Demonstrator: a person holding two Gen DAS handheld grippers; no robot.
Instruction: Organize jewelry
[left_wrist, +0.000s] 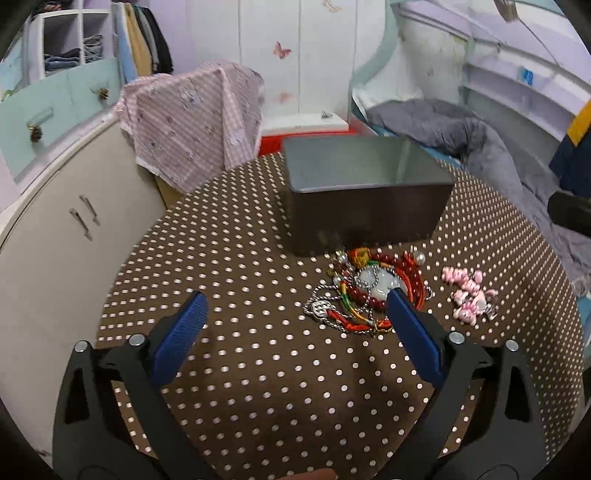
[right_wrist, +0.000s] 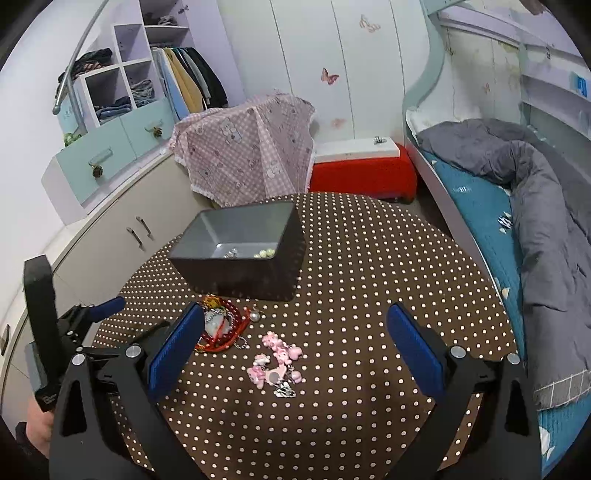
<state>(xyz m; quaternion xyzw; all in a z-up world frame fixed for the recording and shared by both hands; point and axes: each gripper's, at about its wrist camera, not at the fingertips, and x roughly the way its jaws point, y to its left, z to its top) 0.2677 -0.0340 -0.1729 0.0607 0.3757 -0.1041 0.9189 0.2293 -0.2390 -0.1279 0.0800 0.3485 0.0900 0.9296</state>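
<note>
A dark grey box (left_wrist: 362, 218) (right_wrist: 240, 273) stands on the brown polka-dot table (left_wrist: 258, 369) (right_wrist: 369, 277); in the right wrist view it holds pearl beads (right_wrist: 264, 253) and a small silver piece. In front of it lies a tangle of red bead and silver chain jewelry (left_wrist: 364, 295) (right_wrist: 221, 326). A pink charm bracelet (left_wrist: 471, 299) (right_wrist: 277, 363) lies to its right. My left gripper (left_wrist: 295, 299) is open and empty, its right finger over the red tangle's edge. My right gripper (right_wrist: 295, 310) is open and empty, above the pink charms.
A beige cabinet (left_wrist: 55, 258) stands left of the table. A pink checked cloth (left_wrist: 192, 118) covers something behind it. A red and white box (right_wrist: 362, 166) sits on the floor. A bed with a grey duvet (right_wrist: 535, 206) runs along the right.
</note>
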